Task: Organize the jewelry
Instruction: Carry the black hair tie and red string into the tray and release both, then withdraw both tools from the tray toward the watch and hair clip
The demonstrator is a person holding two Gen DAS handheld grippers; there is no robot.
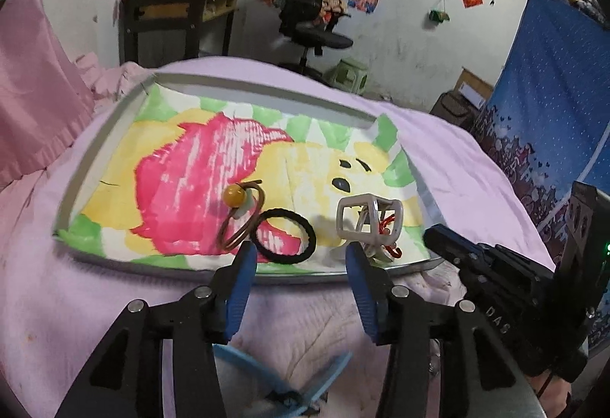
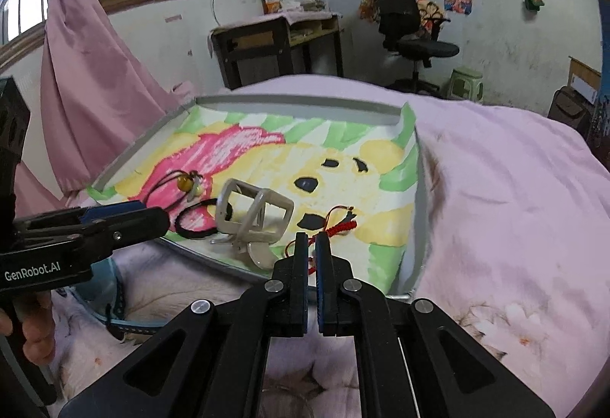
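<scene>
Left gripper (image 1: 297, 258) poised over the near edge of the grey tray (image 1: 95, 135), jaws released and standing apart, nothing between the pads. Black hair tie (image 1: 284, 235) lying flat just past the left blue fingertip, overlapping a thin brown ring with an amber bead (image 1: 233, 193). White hair claw clip (image 1: 368, 223) resting on the tray's painted paper near the front right corner, close beside the right fingertip but not gripped. Right gripper (image 2: 312, 246) clenched, jaws nearly together, with a red cord (image 2: 340, 227) running from the painted paper down toward the gap; whether the pads actually pinch the cord cannot be told. Seen from the right wrist only: the red cord's full run, part of a hand (image 2: 34, 326) holding the left gripper's handle, a blue strap on the bed cover. Seen from the left wrist only: the brown ring's full loop.
</scene>
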